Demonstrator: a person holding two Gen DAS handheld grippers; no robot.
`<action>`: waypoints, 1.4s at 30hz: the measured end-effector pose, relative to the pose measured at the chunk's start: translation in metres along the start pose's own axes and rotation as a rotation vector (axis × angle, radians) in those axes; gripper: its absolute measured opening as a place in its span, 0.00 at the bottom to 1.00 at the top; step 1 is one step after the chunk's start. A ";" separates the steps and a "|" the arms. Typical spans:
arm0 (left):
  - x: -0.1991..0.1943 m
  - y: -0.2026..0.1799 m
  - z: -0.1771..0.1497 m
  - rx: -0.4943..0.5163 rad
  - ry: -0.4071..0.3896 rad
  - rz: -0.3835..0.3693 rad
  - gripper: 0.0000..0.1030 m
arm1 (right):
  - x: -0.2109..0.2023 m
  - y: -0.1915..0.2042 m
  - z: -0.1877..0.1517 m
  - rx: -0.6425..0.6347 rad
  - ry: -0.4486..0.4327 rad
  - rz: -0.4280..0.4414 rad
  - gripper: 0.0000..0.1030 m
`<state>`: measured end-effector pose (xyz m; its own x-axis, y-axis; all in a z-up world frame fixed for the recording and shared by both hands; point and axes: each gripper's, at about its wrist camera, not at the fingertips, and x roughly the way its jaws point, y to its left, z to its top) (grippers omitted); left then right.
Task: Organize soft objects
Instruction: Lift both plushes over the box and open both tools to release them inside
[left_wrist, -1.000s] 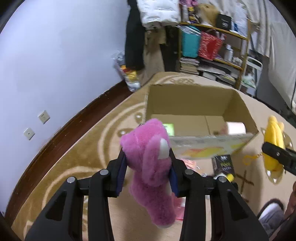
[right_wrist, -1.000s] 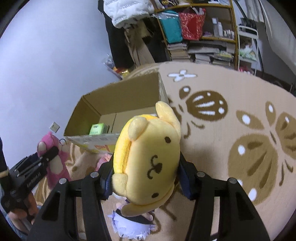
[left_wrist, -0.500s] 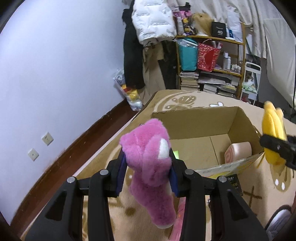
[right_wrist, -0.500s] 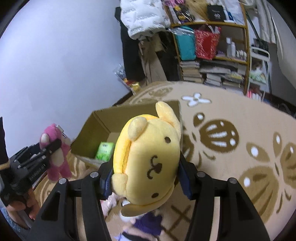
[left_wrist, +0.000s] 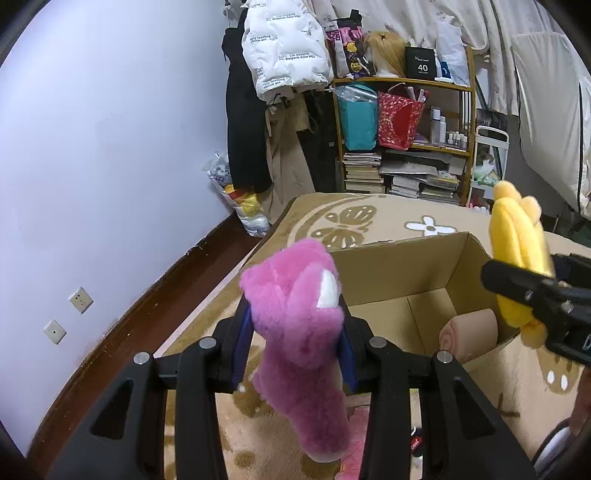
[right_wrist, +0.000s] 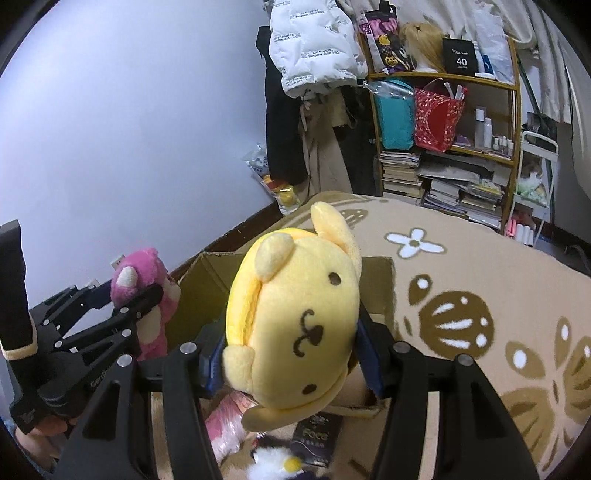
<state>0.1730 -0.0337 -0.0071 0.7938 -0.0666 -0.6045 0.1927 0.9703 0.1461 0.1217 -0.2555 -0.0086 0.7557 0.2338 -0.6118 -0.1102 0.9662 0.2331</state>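
1. Left gripper (left_wrist: 293, 347): clenched on a pink plush bear (left_wrist: 295, 332), blue pads pressed into its sides below the head, body hanging down between the black fingers.
2. Pink plush bear: held above the rug (left_wrist: 229, 435), just in front of the near-left corner of an open cardboard box (left_wrist: 391, 273); white inner ear facing right in the left wrist view.
3. Right gripper (right_wrist: 291, 354): clamped on a yellow plush dog head (right_wrist: 295, 321), pads squeezing both cheeks, face turned toward the camera, 2 dot eyes and a brown snout visible.
4. Yellow plush dog head: held up in the air in front of the cardboard box, hiding most of its interior in the right wrist view; seen from the left wrist view at the right edge, over the box's right wall.
5. Inside the box: a peach-coloured rolled soft item (left_wrist: 469, 336) lying against the near-right corner on the cardboard floor.
6. On the rug near the box: a pink soft item (right_wrist: 225, 424), a dark booklet (right_wrist: 314, 435) and a white fluffy piece with a yellow spot (right_wrist: 273, 465), all partly hidden behind the gripper fingers.
7. Background: a wooden shelf (left_wrist: 402, 81) with books, a teal bag and a red bag; a white puffer jacket (left_wrist: 280, 48) hanging to its left; a pale wall with 2 sockets (left_wrist: 66, 314) low on the left.
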 end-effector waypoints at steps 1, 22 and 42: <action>0.000 -0.001 0.003 -0.003 -0.005 -0.006 0.37 | 0.002 0.000 0.000 -0.003 0.000 0.001 0.59; 0.047 -0.001 0.017 -0.044 0.089 -0.055 0.38 | 0.042 0.007 -0.004 -0.049 0.037 -0.021 0.64; 0.053 0.002 0.010 -0.019 0.107 0.016 0.87 | 0.045 -0.012 -0.008 0.027 0.050 -0.036 0.89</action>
<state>0.2215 -0.0371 -0.0313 0.7302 -0.0267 -0.6827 0.1687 0.9753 0.1423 0.1521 -0.2556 -0.0447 0.7256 0.2049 -0.6569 -0.0654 0.9708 0.2306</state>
